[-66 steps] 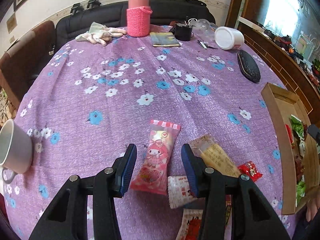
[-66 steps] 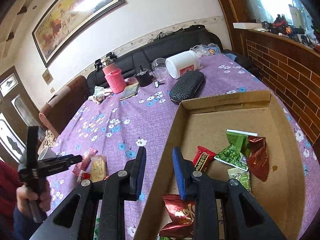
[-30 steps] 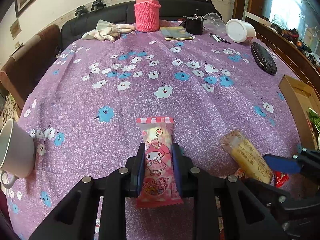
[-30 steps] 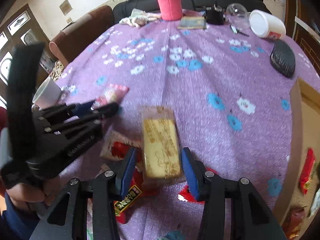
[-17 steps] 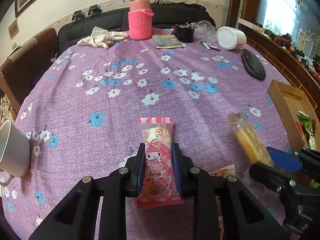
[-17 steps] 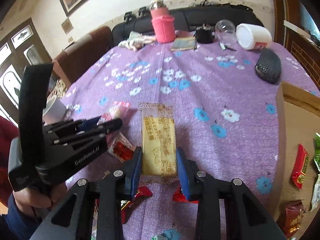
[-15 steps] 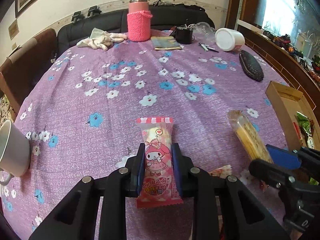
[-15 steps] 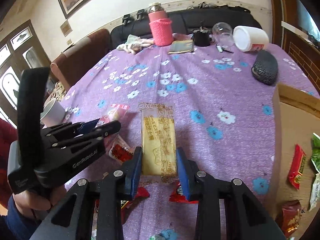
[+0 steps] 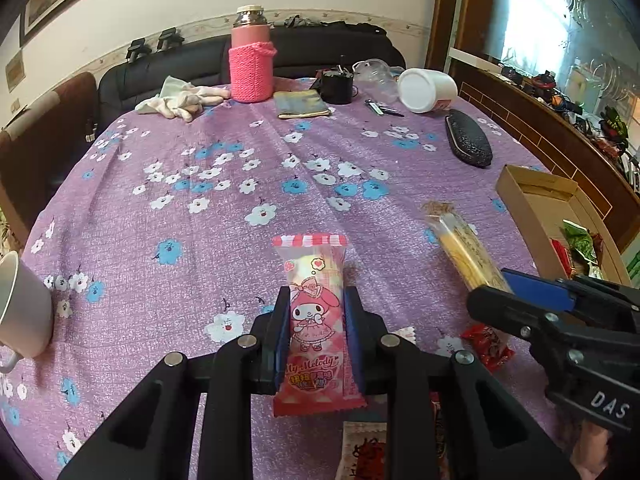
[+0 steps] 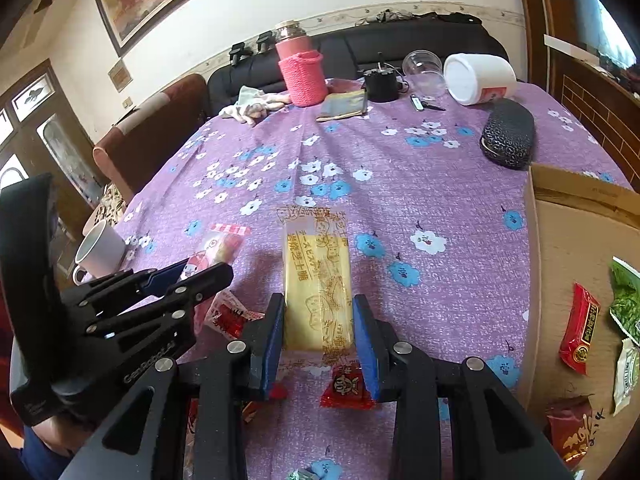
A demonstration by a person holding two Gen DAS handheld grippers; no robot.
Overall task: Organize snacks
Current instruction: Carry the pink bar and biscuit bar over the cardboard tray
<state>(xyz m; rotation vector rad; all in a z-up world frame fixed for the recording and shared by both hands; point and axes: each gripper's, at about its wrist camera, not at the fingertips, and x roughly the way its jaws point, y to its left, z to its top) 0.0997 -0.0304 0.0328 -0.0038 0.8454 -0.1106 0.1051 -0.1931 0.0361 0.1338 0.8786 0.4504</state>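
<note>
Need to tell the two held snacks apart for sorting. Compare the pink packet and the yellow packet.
The pink packet is opaque, printed with a cartoon character and a striped top; the yellow packet is clear film with brown print over a pale yellow bar. The pink one is in the left gripper, the yellow one in the right gripper. Both are long sealed wrappers, clamped between jaws.

We have closed the left gripper (image 9: 316,328) on the pink snack packet (image 9: 315,322) and the right gripper (image 10: 318,334) on the yellow biscuit packet (image 10: 318,280). Both packets now seem lifted off the purple tablecloth (image 9: 200,240).
</note>
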